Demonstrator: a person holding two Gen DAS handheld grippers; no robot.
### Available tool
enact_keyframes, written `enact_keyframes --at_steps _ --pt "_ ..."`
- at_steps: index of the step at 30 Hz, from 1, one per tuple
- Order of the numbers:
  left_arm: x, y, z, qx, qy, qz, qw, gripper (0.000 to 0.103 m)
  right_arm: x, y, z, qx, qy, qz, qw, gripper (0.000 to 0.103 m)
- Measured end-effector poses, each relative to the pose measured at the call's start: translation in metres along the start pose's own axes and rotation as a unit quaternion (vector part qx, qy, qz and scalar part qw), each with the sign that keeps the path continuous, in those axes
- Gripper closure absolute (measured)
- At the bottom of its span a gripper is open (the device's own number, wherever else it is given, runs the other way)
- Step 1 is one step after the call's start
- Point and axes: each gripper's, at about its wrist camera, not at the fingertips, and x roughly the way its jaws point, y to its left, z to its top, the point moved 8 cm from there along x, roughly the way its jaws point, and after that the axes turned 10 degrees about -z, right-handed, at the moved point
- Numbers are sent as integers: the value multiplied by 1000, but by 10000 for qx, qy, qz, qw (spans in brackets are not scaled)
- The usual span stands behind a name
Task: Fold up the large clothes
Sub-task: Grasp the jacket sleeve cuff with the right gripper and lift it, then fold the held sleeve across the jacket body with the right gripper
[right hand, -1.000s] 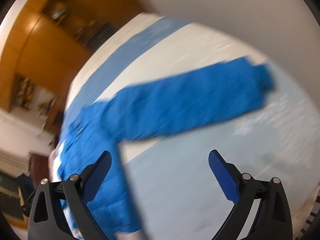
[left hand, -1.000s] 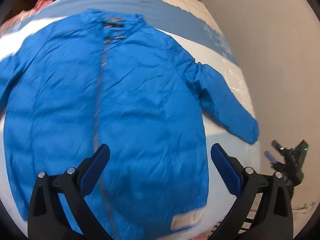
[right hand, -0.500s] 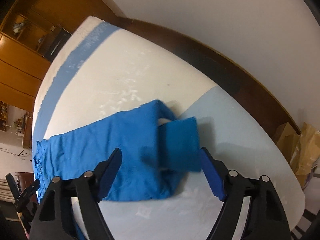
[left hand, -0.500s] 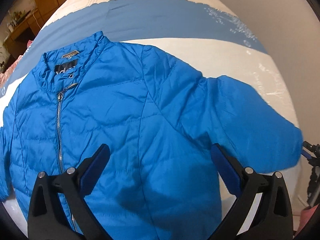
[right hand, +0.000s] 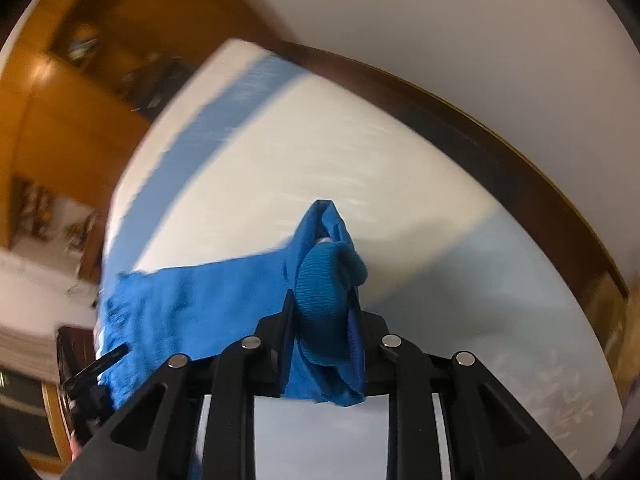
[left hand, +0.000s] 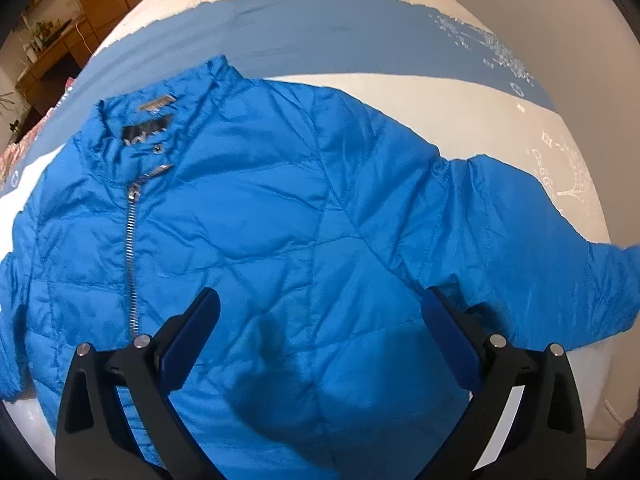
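Note:
A bright blue puffer jacket (left hand: 260, 220) lies front up on the bed, zipped, collar at the far left. Its right sleeve (left hand: 520, 248) stretches out to the right. My left gripper (left hand: 320, 312) is open and hovers over the jacket's right chest, near the armpit, holding nothing. In the right wrist view my right gripper (right hand: 324, 320) is shut on the ribbed cuff (right hand: 320, 292) of that sleeve (right hand: 192, 304), and the sleeve trails off to the left, lifted off the sheet.
The bed sheet (left hand: 320, 36) is white with blue bands. A dark wooden bed frame (right hand: 500, 152) runs along a pale wall. Wooden cabinets (right hand: 80, 92) stand at the far left. Pink cloth (left hand: 16, 148) lies at the bed's left edge.
My right gripper closed on the sleeve cuff and lifted it. My left gripper moved closer over the jacket's chest and stayed open.

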Motion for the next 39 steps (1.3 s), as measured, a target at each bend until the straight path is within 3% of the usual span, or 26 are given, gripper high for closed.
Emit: enact_keyframes --at_steps 4,10,13,16,21,24,27,32,34,39 --pt "-14 7 -3 -21 -72 -64 10000 4 -18 74 5 -575 -169 374 9975 82" --pt "-38 23 -5 -40 -204 -106 9997 4 -3 182 -9 -1464 5 613 9873 85" --pt "-45 40 -8 -179 -220 -117 9995 4 22 232 -29 -1752 299 842 9805 86" --pt "-50 54 -12 -264 -234 -105 9993 4 49 270 -47 -2044 488 767 9746 86" --pt "-52 66 -17 -375 -211 -224 9988 4 91 303 -82 -2205 1131 1103 9625 85" --pt "-51 68 -16 -466 -196 -378 9980 4 94 306 -93 -2241 1247 1240 9586 84" --pt "-49 57 -14 -506 -185 -651 9964 4 81 285 -85 -2232 948 923 9657 84" --pt "-48 -3 -1 -5 -195 -1137 9933 11 63 212 -51 -1818 525 93 9819 84" --pt "-44 -37 3 339 -132 -1256 9914 18 58 180 -44 -1586 490 -90 9861 84" --pt "-17 -104 2 865 236 -1421 9858 22 55 123 -51 -1206 502 -431 9905 84"
